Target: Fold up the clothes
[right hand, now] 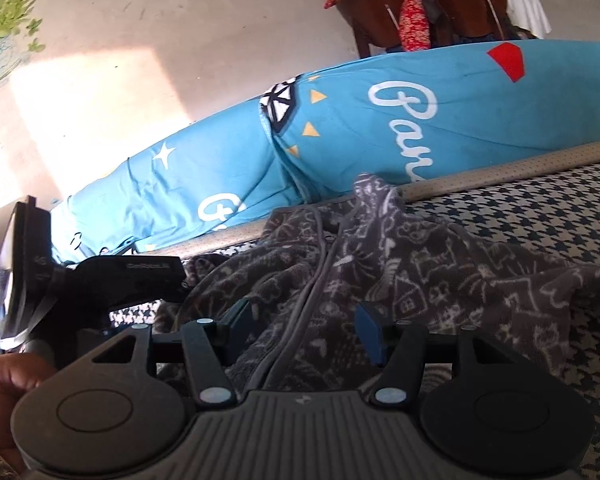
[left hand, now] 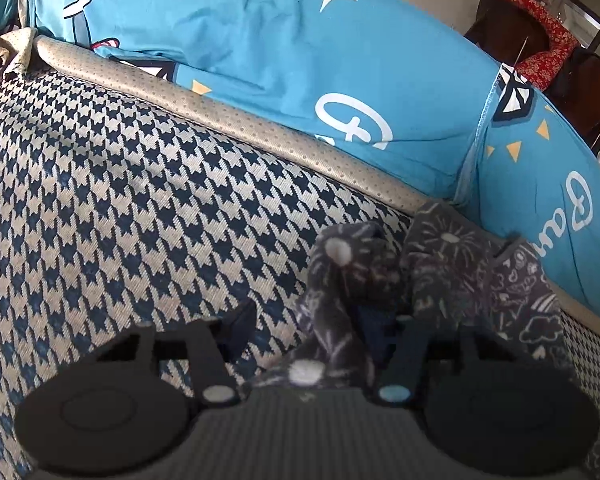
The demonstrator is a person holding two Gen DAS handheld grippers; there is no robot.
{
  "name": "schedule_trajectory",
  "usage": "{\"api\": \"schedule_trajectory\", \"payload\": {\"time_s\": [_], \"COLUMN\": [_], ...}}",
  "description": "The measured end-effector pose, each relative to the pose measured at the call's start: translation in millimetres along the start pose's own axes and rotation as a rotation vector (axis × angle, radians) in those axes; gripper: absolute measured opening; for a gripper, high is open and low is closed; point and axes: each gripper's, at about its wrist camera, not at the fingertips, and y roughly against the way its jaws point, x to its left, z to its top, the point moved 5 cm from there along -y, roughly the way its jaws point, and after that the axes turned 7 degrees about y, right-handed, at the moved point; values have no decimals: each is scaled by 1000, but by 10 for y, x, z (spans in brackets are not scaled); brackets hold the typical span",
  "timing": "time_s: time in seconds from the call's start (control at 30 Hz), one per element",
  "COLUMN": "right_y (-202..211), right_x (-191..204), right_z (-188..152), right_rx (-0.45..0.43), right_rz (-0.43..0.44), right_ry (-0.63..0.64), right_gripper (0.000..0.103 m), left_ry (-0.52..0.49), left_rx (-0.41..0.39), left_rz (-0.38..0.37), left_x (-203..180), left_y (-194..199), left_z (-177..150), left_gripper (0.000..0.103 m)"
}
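the left gripper (left hand: 316, 320) is closed on a bunched corner of the grey patterned fleece (left hand: 440, 264). the right gripper (right hand: 304, 320) is held open around its seam, which runs away from it.

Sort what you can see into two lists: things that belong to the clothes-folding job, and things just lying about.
Belongs to the job:
- dark grey patterned fleece garment
- left hand-held gripper
- right hand-held gripper
- houndstooth mattress cover, the folding surface

Just lying about:
- blue printed bedding
- red floral cloth on a wooden chair
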Motion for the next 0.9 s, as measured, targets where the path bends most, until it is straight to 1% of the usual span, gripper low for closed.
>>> {"api": "schedule_trajectory", "payload": {"time_s": [0.07,0.13,0.23,0.33,0.37,0.43,0.5,0.6,0.67,0.73,0.9], "right_y": [2,10,19,13,11,-4,-27,-53,-65,-80,-193], "right_x": [65,142,275,372,405,457,503,592,666,750,990], "right_z": [-8,-10,-29,-51,-58,-71,-75,-61,-57,-58,-115], "right_rx": [-1,-9,-15,-14,-14,-13,-16,-31,-44,-57,-63], "right_rz": [15,26,80,118,130,144,144,148,162,177,222], "right_ry": [36,81,136,165,175,191,207,221,227,237,276], "right_gripper": [58,58,58,58,58,58,58,58,58,58,57], "left_ry": [-1,1,20,46,50,63,61,58,60,67,68], "left_rx": [-26,-56,-89,-103,-99,-82,-99,-124,-149,-155,-146], "left_rz": [21,52,97,115,110,76,70,63,71,68,80], "left_x": [8,36,132,244,267,305,344,402,473,553,714], "left_y": [46,101,181,243,254,284,362,481,552,590,613], "left_z": [9,28,70,100,102,104,125,158,195,224,269], "left_gripper": [40,39,39,39,41,42,44,53,60,62,62]}}
